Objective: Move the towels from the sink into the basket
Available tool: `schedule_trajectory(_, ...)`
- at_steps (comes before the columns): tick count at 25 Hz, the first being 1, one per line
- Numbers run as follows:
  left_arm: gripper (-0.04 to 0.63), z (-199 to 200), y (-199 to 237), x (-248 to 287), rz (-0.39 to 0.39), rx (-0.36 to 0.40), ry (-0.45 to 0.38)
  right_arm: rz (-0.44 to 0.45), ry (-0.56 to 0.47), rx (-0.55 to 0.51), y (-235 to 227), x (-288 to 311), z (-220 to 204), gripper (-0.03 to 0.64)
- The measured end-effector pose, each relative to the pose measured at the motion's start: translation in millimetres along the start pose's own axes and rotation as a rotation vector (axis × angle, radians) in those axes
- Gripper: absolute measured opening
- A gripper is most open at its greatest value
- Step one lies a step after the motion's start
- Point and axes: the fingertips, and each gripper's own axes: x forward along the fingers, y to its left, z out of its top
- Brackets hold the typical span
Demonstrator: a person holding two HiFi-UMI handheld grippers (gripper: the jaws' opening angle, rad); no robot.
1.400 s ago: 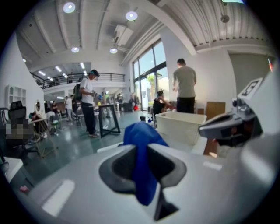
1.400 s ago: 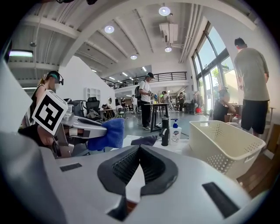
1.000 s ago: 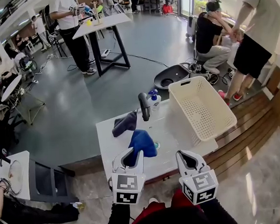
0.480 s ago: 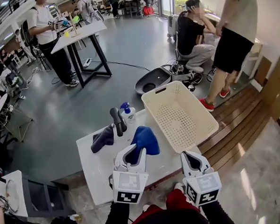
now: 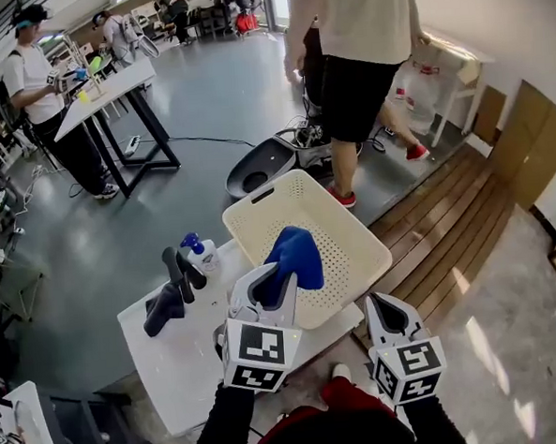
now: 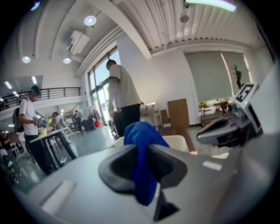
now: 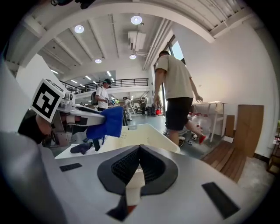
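My left gripper [image 5: 274, 282] [image 6: 142, 164] is shut on a blue towel [image 5: 295, 256] [image 6: 141, 144] and holds it in the air above the near left part of the white plastic basket [image 5: 349, 223]. The towel bunches up above the jaws and a fold hangs down between them. A dark grey towel [image 5: 162, 314] lies on the white counter [image 5: 179, 368] beside the black faucet [image 5: 179, 272]. My right gripper [image 5: 390, 315] [image 7: 140, 151] hovers off the counter's near right corner, shut with nothing in it. The right gripper view shows the blue towel [image 7: 107, 123] over the basket [image 7: 144, 135].
A pump bottle with a blue top [image 5: 198, 250] stands behind the faucet. A person in black shorts [image 5: 351, 66] stands just beyond the basket. A dark round floor unit [image 5: 260, 166] lies behind it. A black-legged table [image 5: 110, 93] with people is at the far left.
My left gripper has carried the blue towel to the right, from above the counter to above the basket. The right gripper stayed shut beside it. A person walked up behind the basket.
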Motion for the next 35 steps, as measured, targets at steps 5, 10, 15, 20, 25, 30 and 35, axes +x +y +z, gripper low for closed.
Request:
schedule_trajectory(5,0.077,17,-24,37,-0.055,0.018,0.009,-0.044,0.005,0.022,-38,-3,-1,0.008)
schedule_trajectory(10,0.077,24,-39,66,-0.086,0.021,0.025,-0.063,0.004,0.039,-66,0,-1,0.008)
schedule_trajectory(15,0.077,17,-51,90,-0.114,0.018,0.075,-0.065,0.012,0.047,-87,9,-2,0.008)
schedule_trajectory(20,0.077,8,-58,111,-0.135,-0.003,0.12,-0.059,0.036,0.062,-103,19,-7,0.008)
schedule_trajectory(25,0.078,-6,-58,129,-0.138,-0.021,0.176,-0.057,0.058,0.068,-116,29,-13,0.008)
schedule_trajectory(30,0.078,-18,-58,146,-0.139,-0.032,0.219,-0.062,0.069,0.071,-131,39,-14,0.008)
schedule_trajectory(35,0.078,-30,-55,160,-0.13,-0.05,0.267,-0.059,0.092,0.076,-141,47,-18,0.008)
